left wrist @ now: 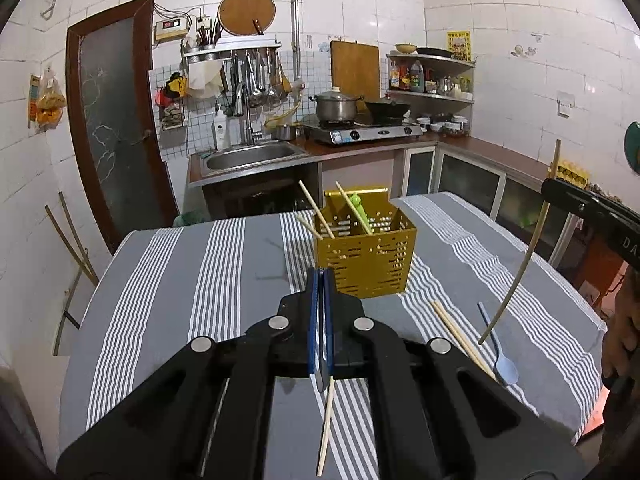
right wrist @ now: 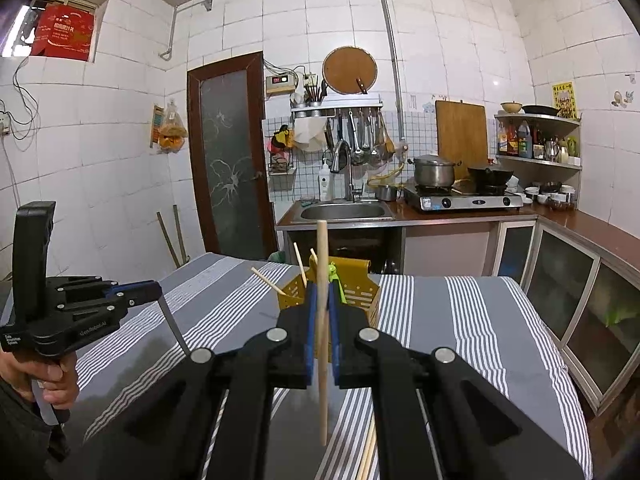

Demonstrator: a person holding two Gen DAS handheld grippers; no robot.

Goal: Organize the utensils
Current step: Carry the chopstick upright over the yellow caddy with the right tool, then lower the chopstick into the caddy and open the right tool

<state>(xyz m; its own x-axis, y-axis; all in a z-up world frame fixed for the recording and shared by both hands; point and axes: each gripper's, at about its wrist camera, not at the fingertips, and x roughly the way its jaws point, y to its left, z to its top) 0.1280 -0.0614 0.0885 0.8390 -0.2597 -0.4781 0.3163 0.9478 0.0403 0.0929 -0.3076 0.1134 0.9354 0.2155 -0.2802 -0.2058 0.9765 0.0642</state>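
Right gripper [right wrist: 322,316] clamps an upright wooden stick [right wrist: 322,336]; beyond it, a yellow utensil caddy [right wrist: 360,296] stands on the striped counter [right wrist: 460,320].

Printed pale on the side of the left gripper [right wrist: 160,291]: "GenRobot.AI", first letters faint. On the right gripper [left wrist: 550,188], only "DA" before the frame edge. Far beyond the tips, red digits on a wall control box [right wrist: 282,82], print on a yellow poster [right wrist: 564,100] and a red carton [right wrist: 64,34], all too small to read.
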